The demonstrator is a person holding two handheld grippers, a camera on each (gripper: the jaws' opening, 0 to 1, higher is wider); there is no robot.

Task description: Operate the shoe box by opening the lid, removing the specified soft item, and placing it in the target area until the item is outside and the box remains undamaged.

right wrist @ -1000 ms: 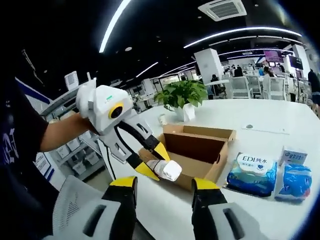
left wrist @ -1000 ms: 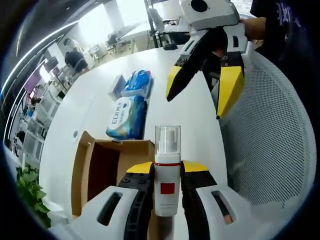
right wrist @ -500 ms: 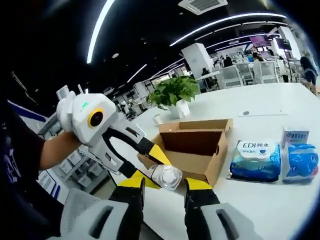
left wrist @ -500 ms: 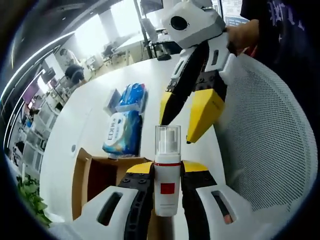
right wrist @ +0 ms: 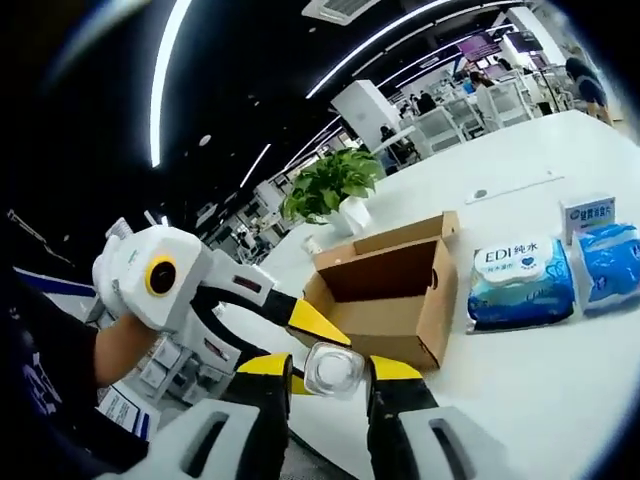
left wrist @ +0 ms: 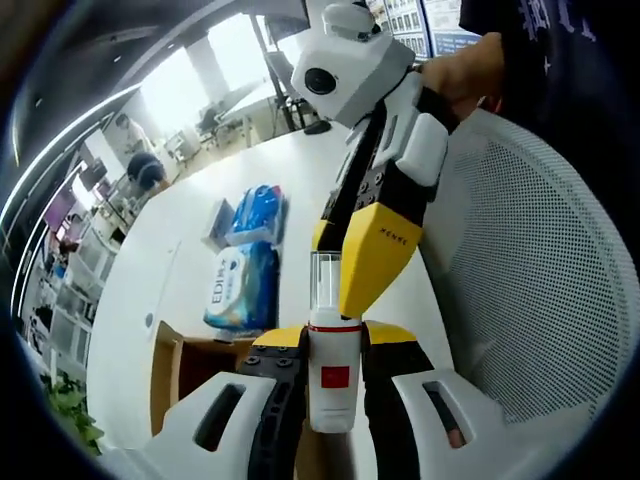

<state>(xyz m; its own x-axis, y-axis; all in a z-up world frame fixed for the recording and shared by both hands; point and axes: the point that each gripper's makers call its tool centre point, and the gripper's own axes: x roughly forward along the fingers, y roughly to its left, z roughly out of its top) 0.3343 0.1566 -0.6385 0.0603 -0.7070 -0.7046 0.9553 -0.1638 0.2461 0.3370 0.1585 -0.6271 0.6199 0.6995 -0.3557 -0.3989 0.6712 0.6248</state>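
Left gripper [left wrist: 334,345] pinches a white pump bottle [left wrist: 333,370] upright, bottom centre of the left gripper view. Right gripper [left wrist: 350,265] reaches in from the upper right, its yellow jaws either side of the bottle's clear cap; grip can't be judged. In the right gripper view the cap [right wrist: 333,370] sits between the jaws, bottom centre. Open cardboard box [right wrist: 385,295] mid-frame on the white table [right wrist: 540,370]; wipes packs [right wrist: 520,285] at right.

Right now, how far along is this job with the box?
The box already stands open on the table. In hand: the left gripper grips a bottle, and the right gripper is at the bottle's cap. Left: setting it down outside.
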